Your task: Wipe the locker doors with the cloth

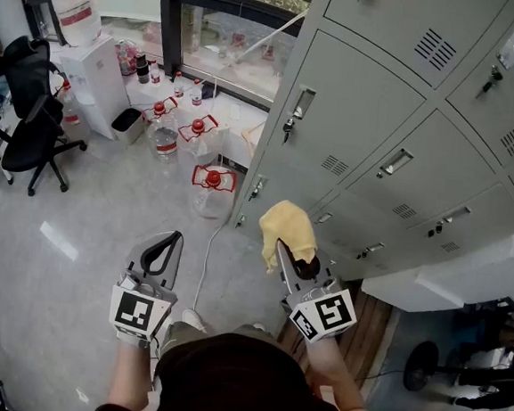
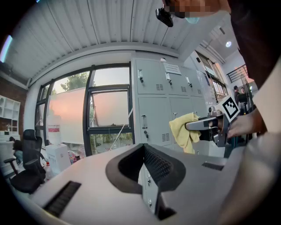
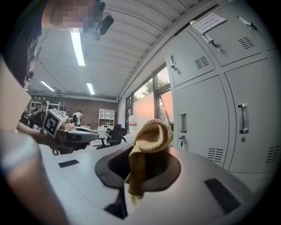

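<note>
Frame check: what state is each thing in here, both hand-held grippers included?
Locker doors: all those in view shut.
Yellow cloth: bunched, held up, seemingly clear of the doors.
Right hand-held gripper: shut on the yellow cloth.
Left hand-held gripper: shut, empty.
Water bottles: upright on the floor, red caps on.
Office chair: unoccupied.

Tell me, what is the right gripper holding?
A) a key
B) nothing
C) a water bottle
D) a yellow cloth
D: the jaws of the right gripper are closed on the yellow cloth, which bunches up above them.
</note>
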Available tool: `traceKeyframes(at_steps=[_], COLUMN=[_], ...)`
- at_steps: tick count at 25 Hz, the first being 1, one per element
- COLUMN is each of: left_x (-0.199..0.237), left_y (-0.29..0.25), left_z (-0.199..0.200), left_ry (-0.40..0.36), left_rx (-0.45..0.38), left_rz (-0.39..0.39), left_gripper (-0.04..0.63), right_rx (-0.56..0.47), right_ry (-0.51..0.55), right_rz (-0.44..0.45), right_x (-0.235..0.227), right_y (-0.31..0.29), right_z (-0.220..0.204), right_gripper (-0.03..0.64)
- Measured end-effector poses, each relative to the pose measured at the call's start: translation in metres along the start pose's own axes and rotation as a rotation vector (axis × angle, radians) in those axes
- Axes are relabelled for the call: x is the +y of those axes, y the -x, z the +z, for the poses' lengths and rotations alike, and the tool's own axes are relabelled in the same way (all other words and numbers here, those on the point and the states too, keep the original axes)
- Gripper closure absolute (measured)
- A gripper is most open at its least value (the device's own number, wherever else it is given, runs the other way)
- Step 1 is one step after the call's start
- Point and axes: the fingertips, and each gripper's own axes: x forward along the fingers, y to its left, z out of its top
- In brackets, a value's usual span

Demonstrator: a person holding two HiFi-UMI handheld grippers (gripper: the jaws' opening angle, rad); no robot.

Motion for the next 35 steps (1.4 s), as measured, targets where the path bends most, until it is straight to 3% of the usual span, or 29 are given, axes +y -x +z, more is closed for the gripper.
traceKeyframes(at_steps=[10,19,27,35], left_x=[0.094,0.158,0.209,0.27], left_y=[0.046,0.058,0.01,-0.092], left_z=[-0.023,-0.049,-0.064,-0.046], left_ry=[0.042,0.057,0.047,-0.005], left_rx=[-0.023,0.03,0.081,0.114], left_rz=[0.033,0.084,0.082,0.022], left_gripper=[0.588,0.586,0.588,0.588], right_rx=[0.023,0.052,0.075,0.029], right_ry=[0.021,-0.067,-0.115,-0.09], right_rz=[0.038,0.039,0.07,0.029], right_x=[0.069,0.084,0.058,-0.002], right_y=[-0.076,-0.141,-0.232,-0.312], right_z=[-0.005,-0.014,-0.03,-0.008], right_gripper=[0.568,0.566,0.566,0.566])
